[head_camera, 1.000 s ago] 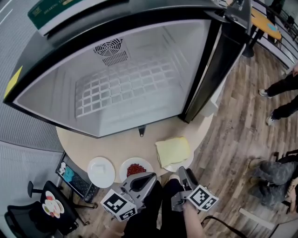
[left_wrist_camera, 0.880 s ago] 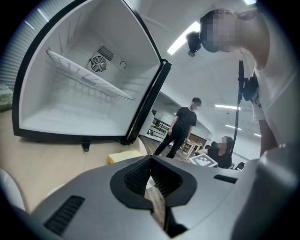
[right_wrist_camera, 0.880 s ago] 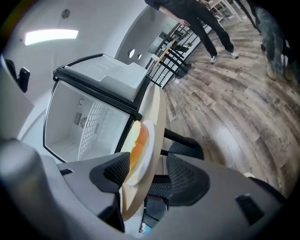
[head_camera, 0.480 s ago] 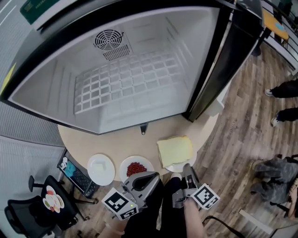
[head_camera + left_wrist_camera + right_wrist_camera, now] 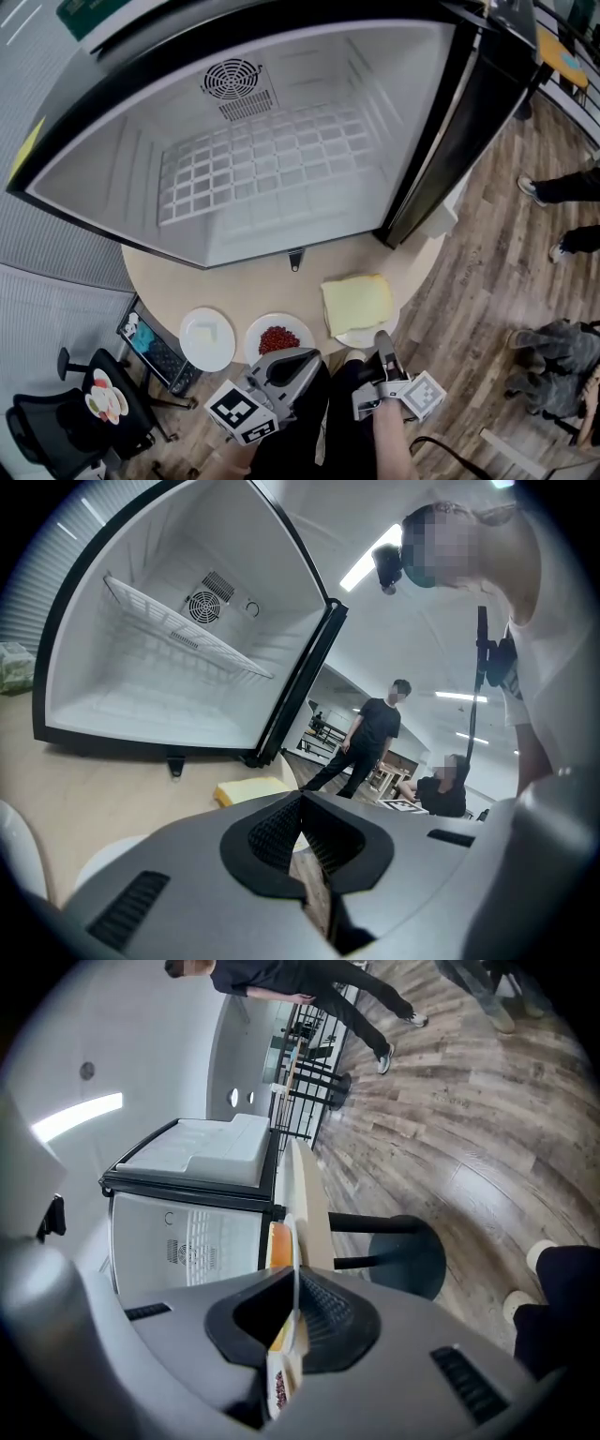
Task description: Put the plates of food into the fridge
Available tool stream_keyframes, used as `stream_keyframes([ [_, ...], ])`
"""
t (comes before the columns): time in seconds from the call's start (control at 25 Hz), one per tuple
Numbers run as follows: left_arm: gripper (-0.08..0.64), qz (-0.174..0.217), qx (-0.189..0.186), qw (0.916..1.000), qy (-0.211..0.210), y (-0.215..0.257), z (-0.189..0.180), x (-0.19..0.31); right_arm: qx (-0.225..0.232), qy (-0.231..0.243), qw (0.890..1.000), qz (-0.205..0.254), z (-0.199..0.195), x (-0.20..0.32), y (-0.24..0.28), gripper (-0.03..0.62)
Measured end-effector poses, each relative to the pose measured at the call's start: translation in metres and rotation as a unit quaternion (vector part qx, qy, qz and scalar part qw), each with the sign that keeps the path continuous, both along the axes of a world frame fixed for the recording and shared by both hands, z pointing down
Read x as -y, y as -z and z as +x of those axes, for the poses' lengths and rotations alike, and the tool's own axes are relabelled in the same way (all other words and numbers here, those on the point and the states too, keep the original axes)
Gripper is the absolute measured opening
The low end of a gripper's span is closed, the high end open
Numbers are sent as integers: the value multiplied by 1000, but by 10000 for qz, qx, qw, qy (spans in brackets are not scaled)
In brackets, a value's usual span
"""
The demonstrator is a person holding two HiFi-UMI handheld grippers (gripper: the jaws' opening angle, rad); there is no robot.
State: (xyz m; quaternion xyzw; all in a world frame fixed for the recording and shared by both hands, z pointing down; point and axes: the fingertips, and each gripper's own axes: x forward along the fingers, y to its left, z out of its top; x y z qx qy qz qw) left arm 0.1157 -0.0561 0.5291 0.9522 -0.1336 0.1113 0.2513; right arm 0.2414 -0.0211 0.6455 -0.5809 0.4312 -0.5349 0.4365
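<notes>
Just closed the right gripper (image 5: 296, 1274) onto the near rim of the plate (image 5: 356, 337) carrying the yellow slab (image 5: 357, 303), at the tabletop's (image 5: 281, 286) near right edge. Holding the left gripper (image 5: 300, 797) shut and empty by the near edge, next to the plate of red bits (image 5: 251, 342). Then a white plate (image 5: 195, 352) with a pale scrap (image 5: 208, 330). Beyond, bare tabletop up to the open fridge (image 5: 122, 178) and its wire shelf (image 5: 262, 159). Same plate lineup as a second ago.
</notes>
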Motion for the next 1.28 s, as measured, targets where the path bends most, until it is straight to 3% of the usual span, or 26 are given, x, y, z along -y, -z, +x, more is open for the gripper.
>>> stream_keyframes([
  [0.2, 5, 57, -5, 10000, 26, 3, -3, 0, 378, -230, 9990, 107, 0, -3, 2, 18],
  [0.84, 5, 537, -219, 9983, 86, 46, -14, 13, 58, -42, 9996, 270, 0, 11, 65, 18],
  [1.28, 5, 988, -293, 9938, 410, 81, -26, 30, -115, 243, 9985, 478, 6, 21, 135, 18],
])
